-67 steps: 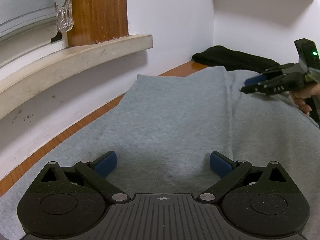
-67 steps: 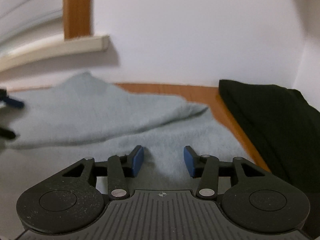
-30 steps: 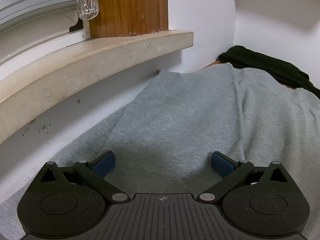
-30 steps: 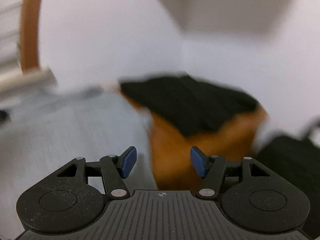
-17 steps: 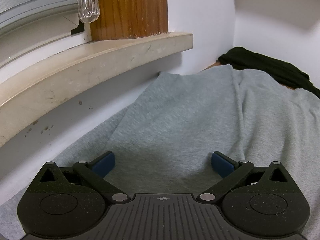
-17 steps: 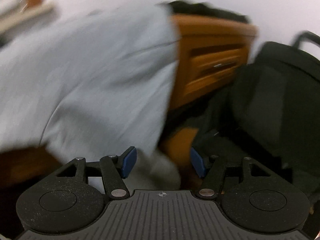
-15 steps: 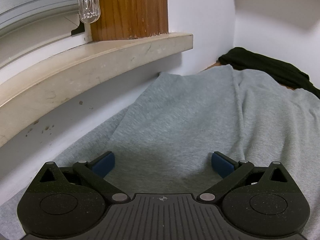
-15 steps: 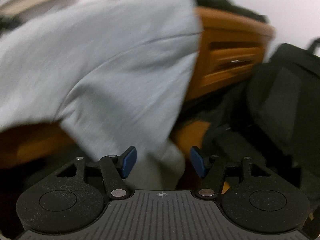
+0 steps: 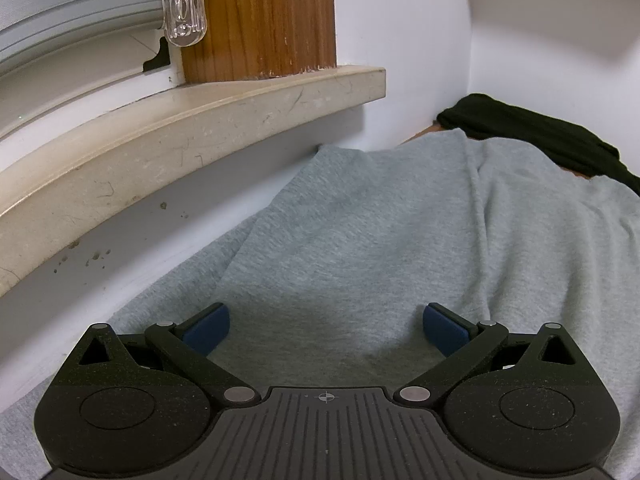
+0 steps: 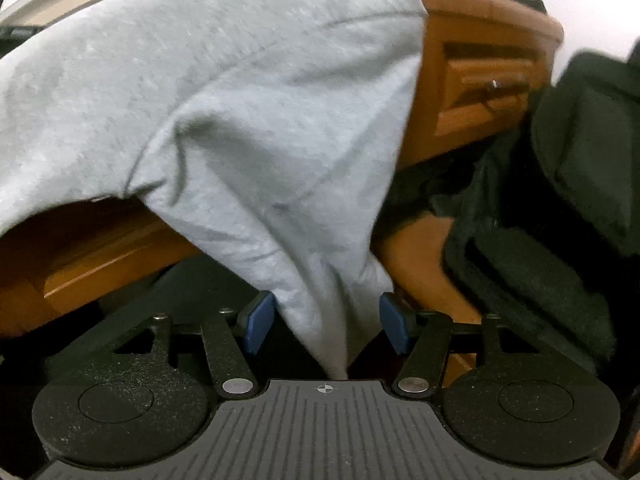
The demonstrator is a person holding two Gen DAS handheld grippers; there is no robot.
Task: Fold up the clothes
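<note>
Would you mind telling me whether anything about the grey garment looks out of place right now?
Yes: part of the grey knit garment has slipped off the wooden desk and hangs over its edge in a bunched point, dangling between the open pads of the right hand-held gripper rather than lying flat.

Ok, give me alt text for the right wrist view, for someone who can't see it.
A hanging part of a grey garment drapes off the edge of a wooden desk and dangles between the blue pads of the open right claw. A dark bag sits to the right, below the desk's drawer.
</note>
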